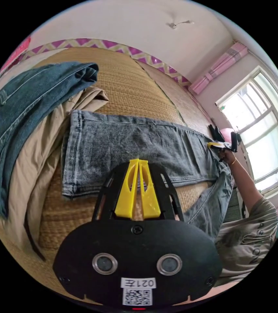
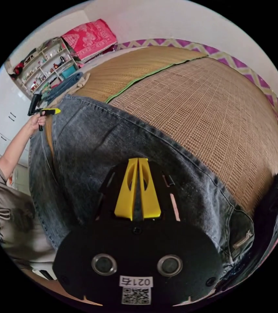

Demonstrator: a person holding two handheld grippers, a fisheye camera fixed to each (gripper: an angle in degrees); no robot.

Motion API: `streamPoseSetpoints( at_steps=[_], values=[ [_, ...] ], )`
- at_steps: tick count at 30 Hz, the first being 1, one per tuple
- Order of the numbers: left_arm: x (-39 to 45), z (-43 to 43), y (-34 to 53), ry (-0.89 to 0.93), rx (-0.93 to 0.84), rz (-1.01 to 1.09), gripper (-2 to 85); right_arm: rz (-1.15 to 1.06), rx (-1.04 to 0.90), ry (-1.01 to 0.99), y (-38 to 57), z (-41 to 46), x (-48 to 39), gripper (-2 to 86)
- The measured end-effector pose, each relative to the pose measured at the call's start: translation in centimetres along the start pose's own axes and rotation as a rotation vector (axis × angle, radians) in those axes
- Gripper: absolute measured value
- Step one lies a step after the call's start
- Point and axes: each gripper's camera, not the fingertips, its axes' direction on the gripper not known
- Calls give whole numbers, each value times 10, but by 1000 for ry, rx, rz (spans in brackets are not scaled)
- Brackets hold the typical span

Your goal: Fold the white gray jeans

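Note:
The grey washed jeans point(image 1: 129, 146) lie spread across a woven straw mat point(image 1: 129, 84). In the left gripper view my left gripper point(image 1: 138, 162) has its yellow jaws pressed together over the near edge of the legs, with fabric in the slit. The right gripper point(image 1: 214, 145) shows far right in that view, pinching the waist end. In the right gripper view my right gripper point(image 2: 138, 160) is shut with a strip of the jeans point(image 2: 90, 140) between its jaws. The left gripper point(image 2: 51, 111) sits at the far leg end there, held by a hand.
Blue denim jeans point(image 1: 21, 107) and a tan garment point(image 1: 44, 156) lie heaped beside the leg hems. A dark garment point(image 2: 272, 208) lies past the waistband. Shelves point(image 2: 44, 70) and a red cloth point(image 2: 90, 36) stand beyond the mat. A window point(image 1: 266, 130) is at the right. The person's torso point(image 1: 246, 241) is near the mat's edge.

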Motion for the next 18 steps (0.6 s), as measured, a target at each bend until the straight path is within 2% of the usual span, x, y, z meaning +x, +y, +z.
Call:
streamPoseSetpoints(
  at_steps=[7,10,12,13,14,18],
  values=[
    [-38,-12,-3,135,-10,-91,-10,49,34,-96,-96,-132,36,-10],
    [-31,-44,23,151,64,-92,-10,83,145,19,-89,-236,44,-9],
    [-16,-70,45,271,164,-51,-9,150,112,90,-78,-273,59,-8],
    [0,-85,61,343,204,-15,-9,180,-3,177,-72,-276,66,-8],
    [20,-99,78,366,212,29,-9,163,77,187,-59,-302,60,-7],
    [89,-147,152,206,175,169,-9,201,103,190,-41,-390,27,-6]
  ],
)
